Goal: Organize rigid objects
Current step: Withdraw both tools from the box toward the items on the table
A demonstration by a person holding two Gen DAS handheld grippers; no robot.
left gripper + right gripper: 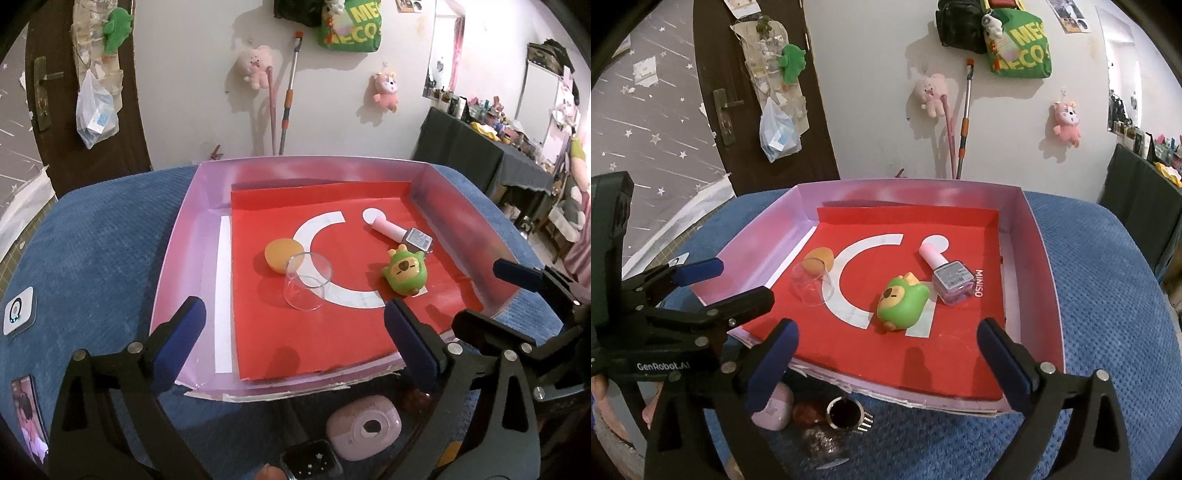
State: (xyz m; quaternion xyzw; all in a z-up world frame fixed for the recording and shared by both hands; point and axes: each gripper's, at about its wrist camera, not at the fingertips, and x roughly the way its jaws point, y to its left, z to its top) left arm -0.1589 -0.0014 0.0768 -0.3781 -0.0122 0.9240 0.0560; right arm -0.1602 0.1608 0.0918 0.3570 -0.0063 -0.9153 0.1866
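Blue cushion (1108,295): under everything, spreading out either side of both tongs.
Tray (177,258): ahead of both tongs, its near rim just beyond their tips.
Left gripper (295,347): jaws spread wide, nothing between the pads, over the tray's near edge.
Right gripper (886,354): jaws equally wide and bare, beside the left one.
Green toy (901,302): in the tray, ahead of the right tongs.
Clear cup (308,282): on its side, ahead of the left tongs.
Nail polish bottle (947,273): lying just beyond the toy.
Orange ball (282,254): touching the cup's far side.
Pink case (364,430): outside, below the tongs, near a dark watch (312,461).
Progress: four items in; several apparently still to go.
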